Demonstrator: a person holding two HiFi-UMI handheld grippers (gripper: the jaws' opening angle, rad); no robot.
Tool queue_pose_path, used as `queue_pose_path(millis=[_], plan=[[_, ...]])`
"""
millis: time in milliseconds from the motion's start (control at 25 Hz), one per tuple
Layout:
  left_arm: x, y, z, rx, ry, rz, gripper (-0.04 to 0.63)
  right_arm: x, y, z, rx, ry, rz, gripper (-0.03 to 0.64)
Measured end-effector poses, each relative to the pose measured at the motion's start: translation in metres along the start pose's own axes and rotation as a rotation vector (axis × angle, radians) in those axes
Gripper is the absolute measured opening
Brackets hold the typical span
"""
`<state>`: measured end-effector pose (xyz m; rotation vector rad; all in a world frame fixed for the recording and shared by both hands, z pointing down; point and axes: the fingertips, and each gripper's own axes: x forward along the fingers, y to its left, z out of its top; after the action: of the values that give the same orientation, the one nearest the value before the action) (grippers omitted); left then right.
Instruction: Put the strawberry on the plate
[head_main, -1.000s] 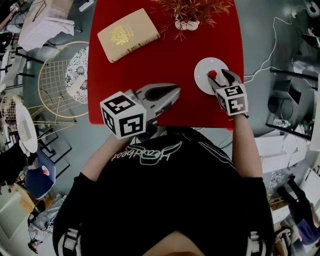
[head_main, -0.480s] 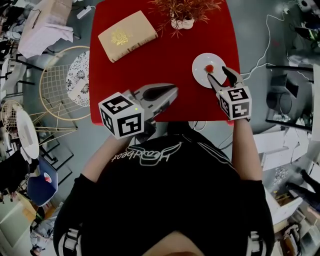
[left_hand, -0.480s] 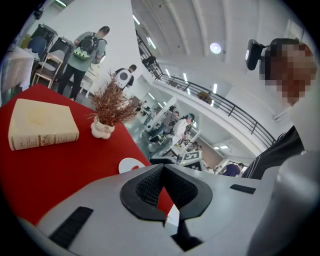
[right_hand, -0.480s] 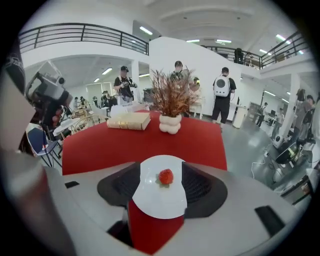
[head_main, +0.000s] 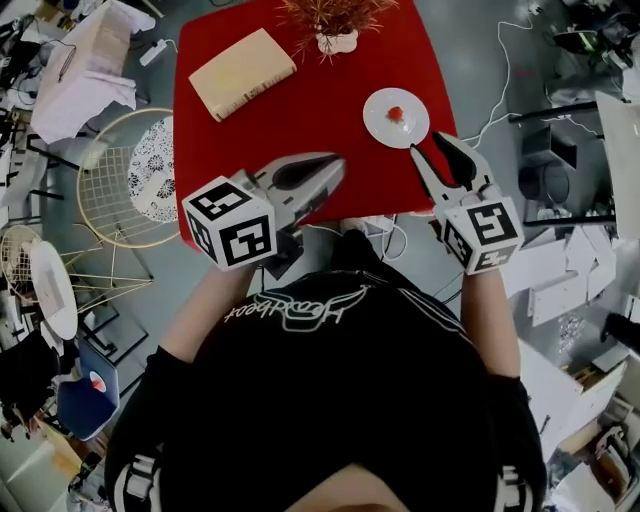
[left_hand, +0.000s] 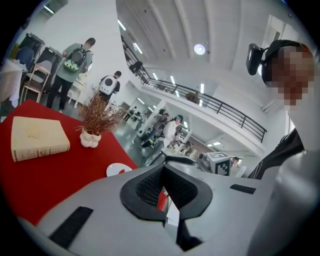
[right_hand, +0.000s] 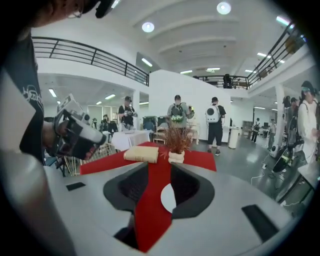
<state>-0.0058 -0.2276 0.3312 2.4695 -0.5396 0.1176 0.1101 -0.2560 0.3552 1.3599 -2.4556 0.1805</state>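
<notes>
Book (head_main: 243, 73) far L on red table (head_main: 330, 100), not part of the job.

L gripper (head_main: 330, 172) over near table edge. Jaws together, nothing in them. L gripper view shows only a thin slit betw pads. Points up-R toward plate, well apart from it.

Plant (head_main: 335, 25) at far edge, about centre.

Plate (head_main: 378, 128) R of centre. Strawberry (head_main: 396, 113) sits on it, roughly mid-plate, touching nothing else. Too small to read any long axis.

R gripper (head_main: 430, 155) just beside plate's near-R rim. Jaws apart & closing, empty. R gripper view (right_hand: 159, 167) shows bare table & a slice of plate (right_hand: 167, 198) thru the gap, no strawberry betw pads.

Key relation: strawberry lies ahead & slightly L of R jaws, near but not touching. R gripper much nearer to it than L gripper.

Judgement: placing looks done, strawberry already where task wants it. Next move prob just taking R gripper clear w/o clipping the rim. Risk low: a sideways swing could nudge the plate, but there is a visible gap betw tips & rim.
</notes>
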Motion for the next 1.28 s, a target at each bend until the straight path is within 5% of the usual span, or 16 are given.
queue_pose_path(millis=[80,320,720,1280], plan=[[-0.006,-0.017,-0.002,0.025,-0.004,-0.019,0.006,-0.023,0.018,0.015,0.018,-0.067,0.012,0.064],[-0.025,-0.075,-0.015,0.098,-0.010,-0.107,0.006,-0.088,0.085,0.044,0.071,-0.227,0.097,0.010],[-0.052,-0.127,-0.028,0.228,-0.005,-0.186,0.006,-0.135,0.136,0.037,0.203,-0.214,0.188,0.008],[-0.054,-0.169,-0.050,0.265,0.000,-0.174,0.006,-0.177,0.146,0.018,0.239,-0.186,0.191,0.008]])
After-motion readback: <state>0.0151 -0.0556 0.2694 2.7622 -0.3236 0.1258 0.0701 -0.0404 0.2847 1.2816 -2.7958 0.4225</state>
